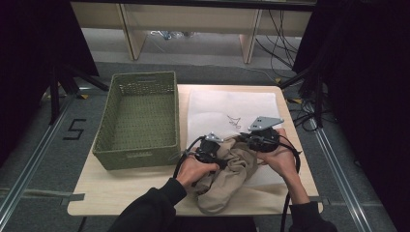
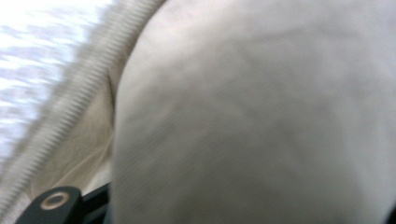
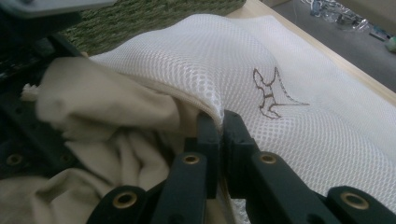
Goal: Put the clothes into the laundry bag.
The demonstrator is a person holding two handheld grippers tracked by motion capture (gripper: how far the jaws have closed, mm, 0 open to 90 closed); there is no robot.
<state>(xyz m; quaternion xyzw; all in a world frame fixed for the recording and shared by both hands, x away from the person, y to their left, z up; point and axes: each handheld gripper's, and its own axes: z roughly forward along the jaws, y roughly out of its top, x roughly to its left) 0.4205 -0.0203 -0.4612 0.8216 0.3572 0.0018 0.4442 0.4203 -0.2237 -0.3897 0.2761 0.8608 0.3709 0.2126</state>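
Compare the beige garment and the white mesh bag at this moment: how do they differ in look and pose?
The beige garment is opaque, plain and bunched in folds; the white mesh bag is open-weave, with a small dark drawing on it, and lies mostly flat. The garment hangs over the near edge of the table, while the bag stays on it. The right hand-held gripper is shut on the bag's edge. Both are soft cloth, and they touch at the bag's mouth.

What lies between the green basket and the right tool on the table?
In the high view, between the green basket and the right tool lie the white mesh bag, the beige garment and the left tool.
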